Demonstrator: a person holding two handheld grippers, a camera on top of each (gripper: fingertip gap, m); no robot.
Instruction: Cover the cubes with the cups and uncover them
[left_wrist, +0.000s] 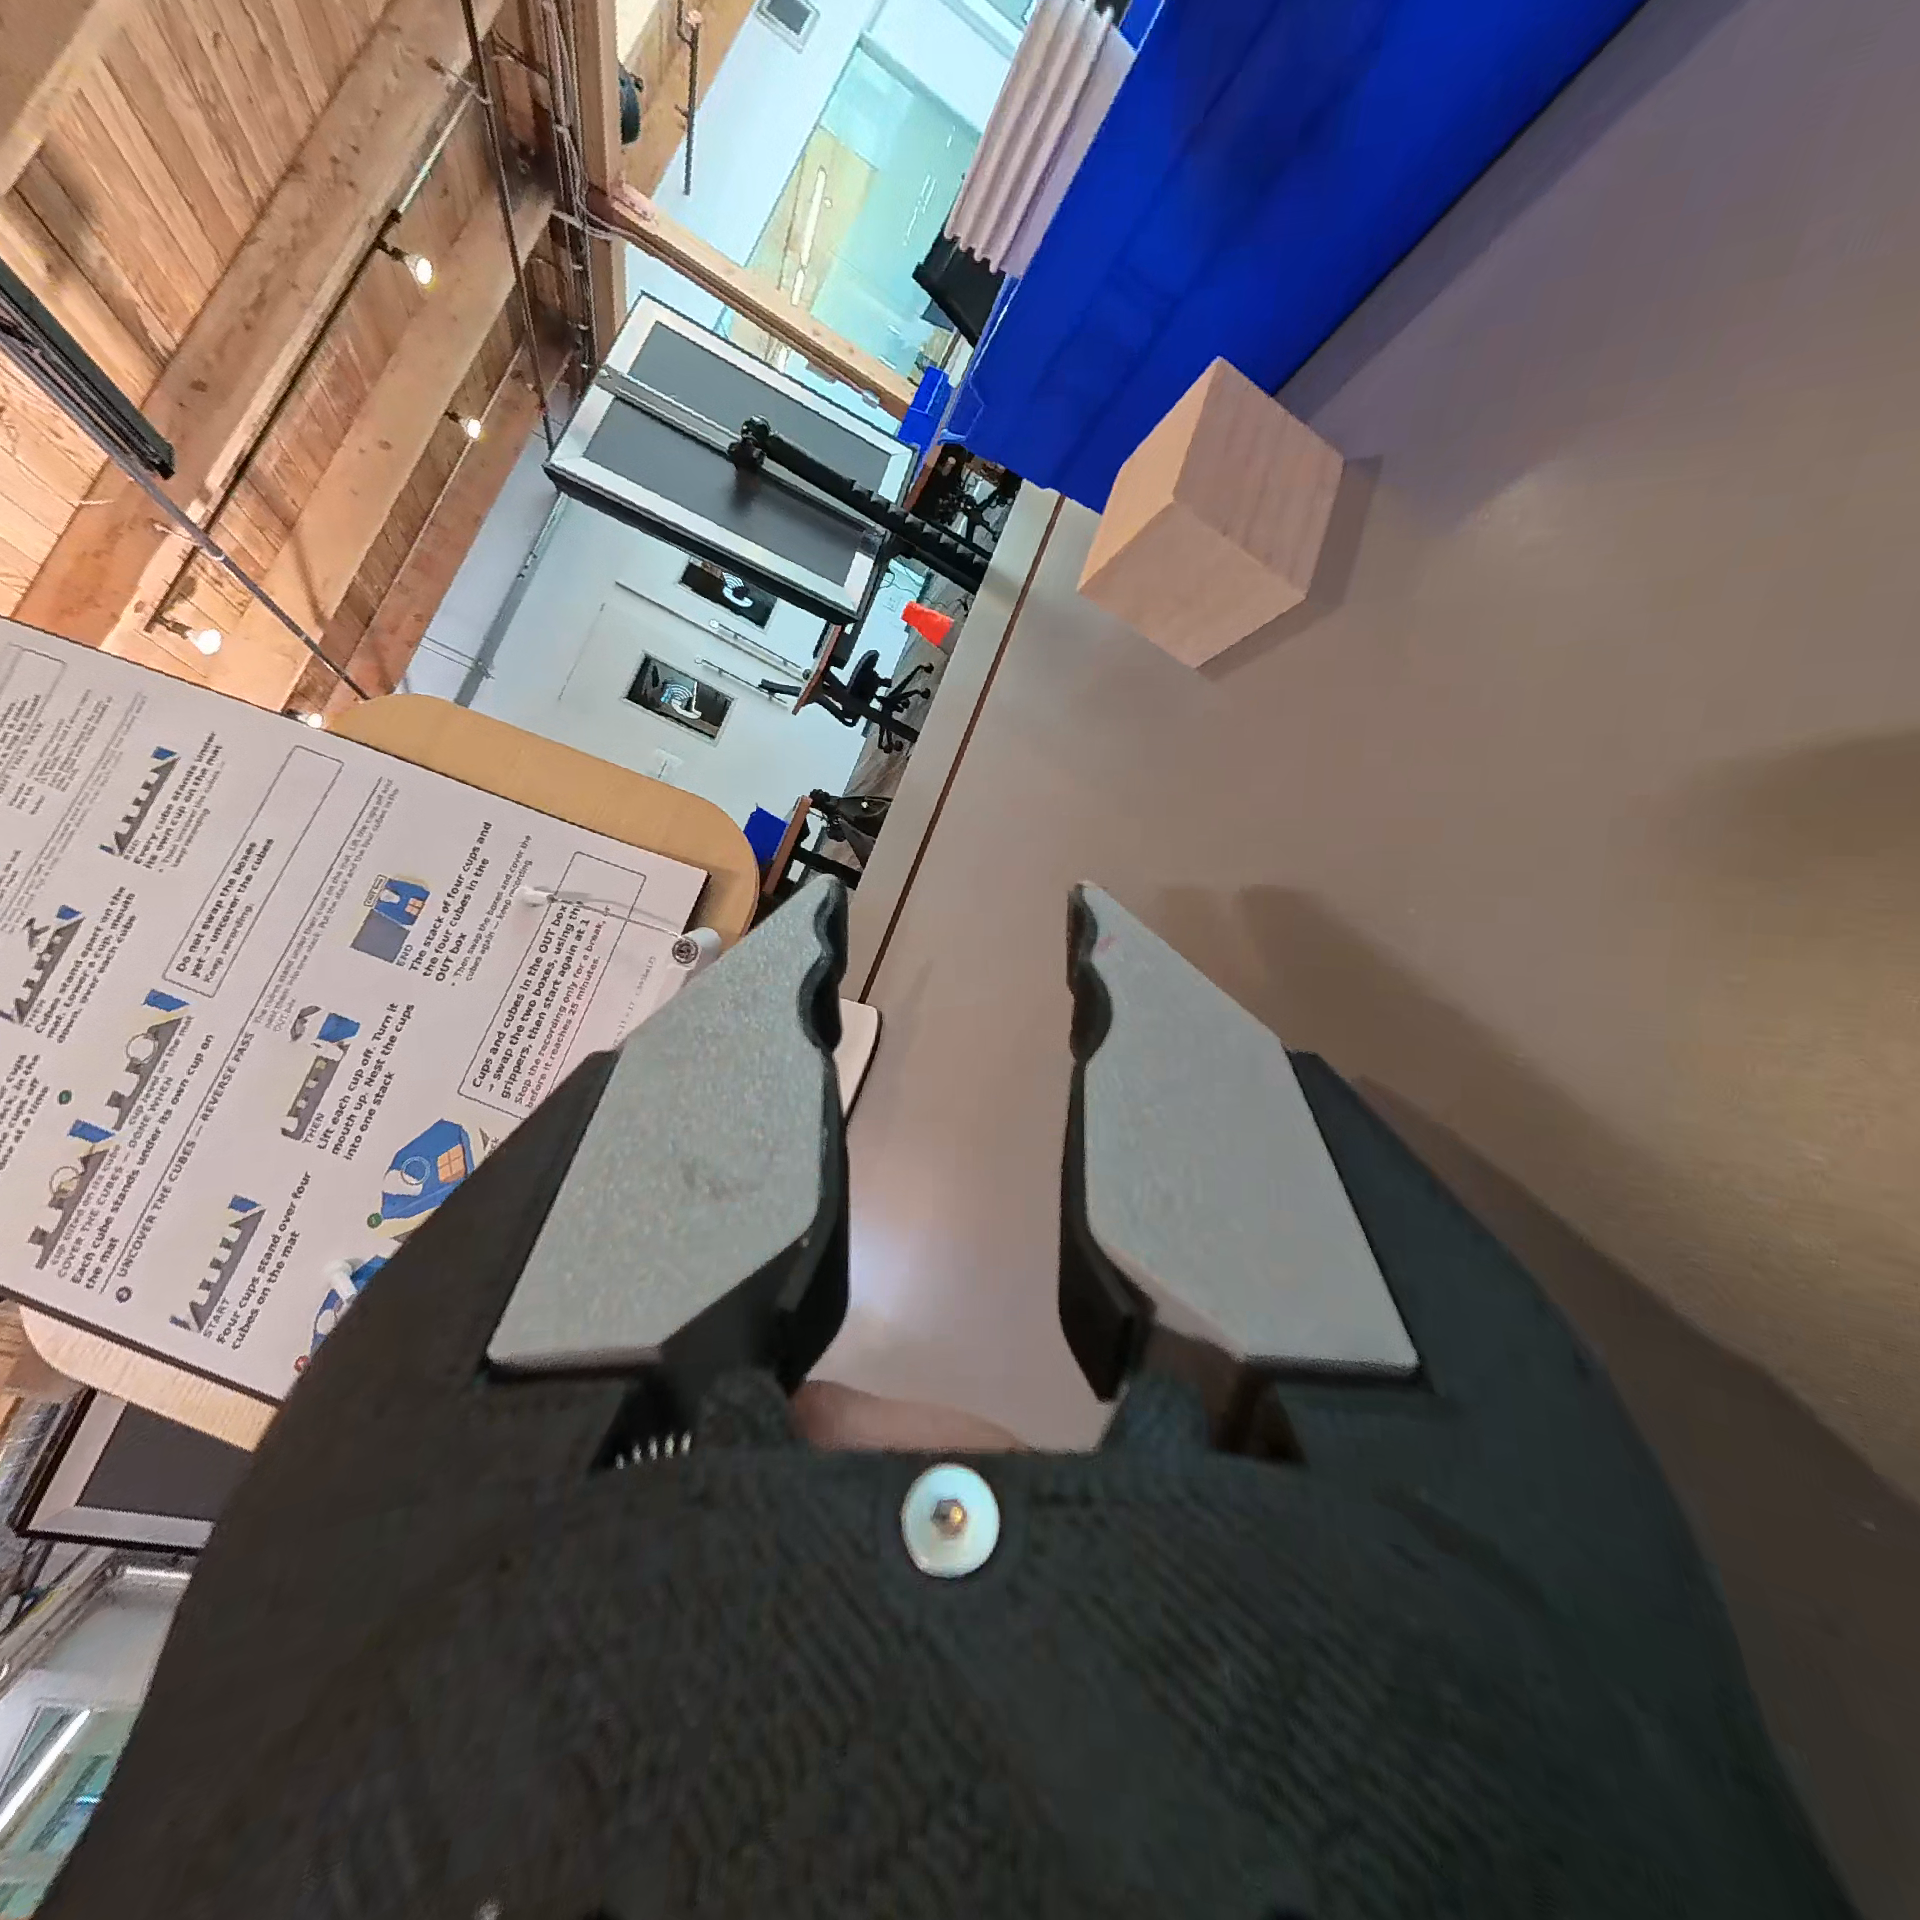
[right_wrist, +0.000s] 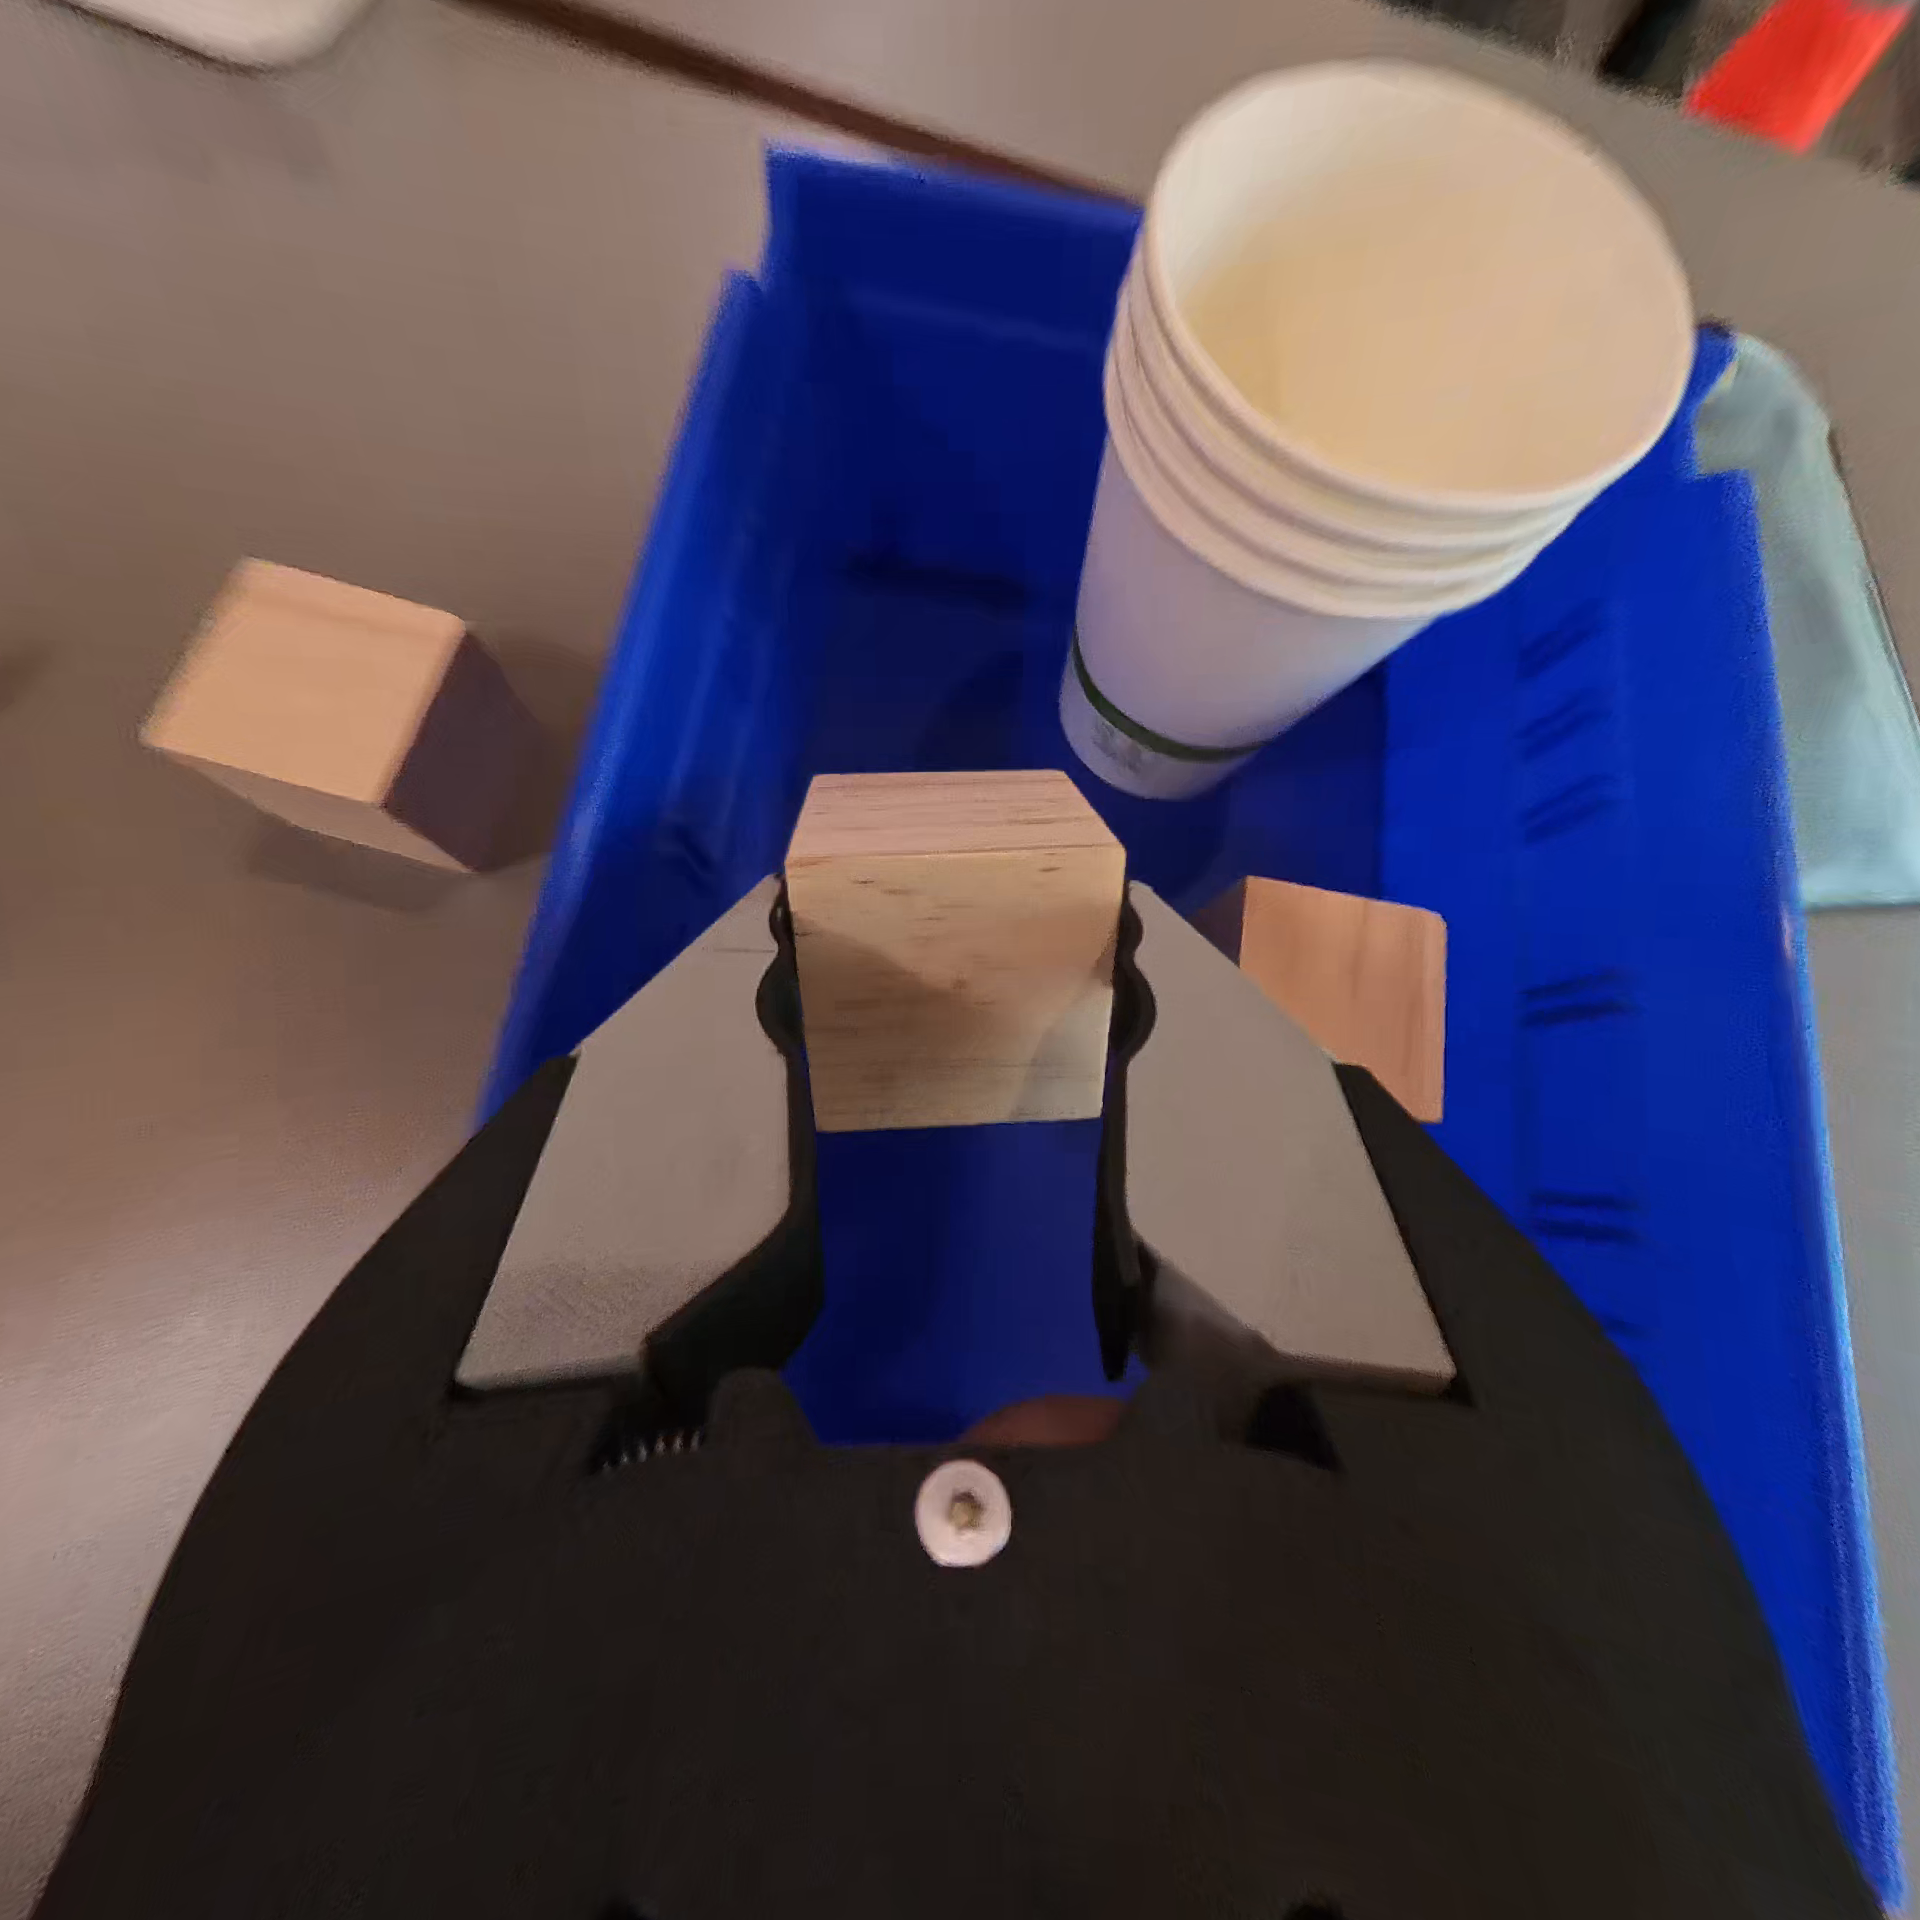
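Observation:
My right gripper (right_wrist: 951, 935) is shut on a wooden cube (right_wrist: 951, 966) and holds it over the blue bin (right_wrist: 727, 644). A stack of white paper cups (right_wrist: 1340, 416) leans in the bin, mouth up. Another cube (right_wrist: 1345, 987) lies in the bin to the right of the held one. A third cube (right_wrist: 332, 707) stands on the grey table left of the bin; it also shows in the left wrist view (left_wrist: 1216, 509). My left gripper (left_wrist: 951, 935) is open and empty, tilted sideways above the table, short of that cube.
The grey table (left_wrist: 1455, 935) ends at a dark edge strip (left_wrist: 966, 727). A printed instruction sheet (left_wrist: 260, 987) on a wooden board stands beyond the edge. The blue bin (left_wrist: 1247, 208) sits behind the cube in the left wrist view.

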